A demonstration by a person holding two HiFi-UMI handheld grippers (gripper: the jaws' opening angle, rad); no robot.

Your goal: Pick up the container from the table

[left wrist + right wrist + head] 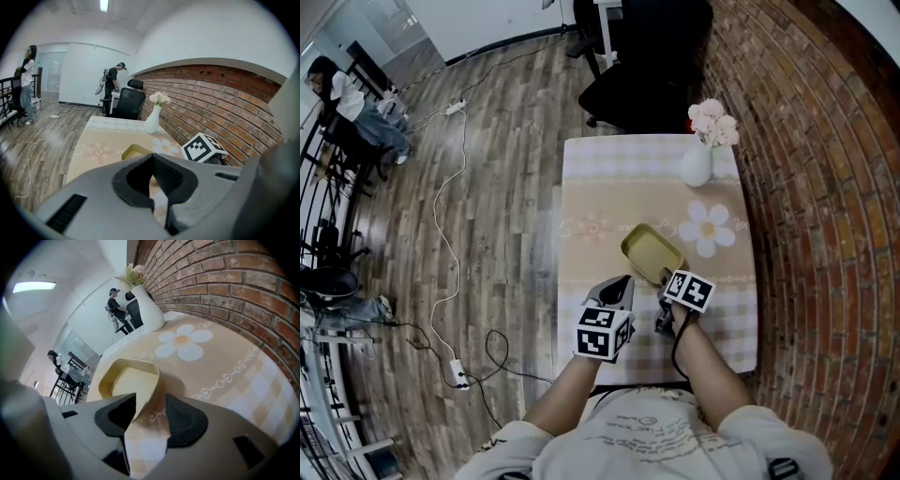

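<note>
Container [652, 251] sits on the desk [581, 246], its near wall between the spread jaws of the right hand-held gripper [151, 403], not pinched yet. Best to slide a bit deeper over the wall, squeeze gently, then lift straight. Left hand-held gripper [152, 157] is pressed together, empty

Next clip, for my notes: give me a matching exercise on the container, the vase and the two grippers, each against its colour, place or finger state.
Things:
1. container
2. vase
3. left gripper
4. right gripper

Descriptions:
A. white, holds flowers, at the far end of the table
B. fingers apart, the container's near rim between them
C. yellow, open-topped, near the table's middle
D. fingers together, nothing between them

Pairs: 1-C; 2-A; 3-D; 4-B
</note>
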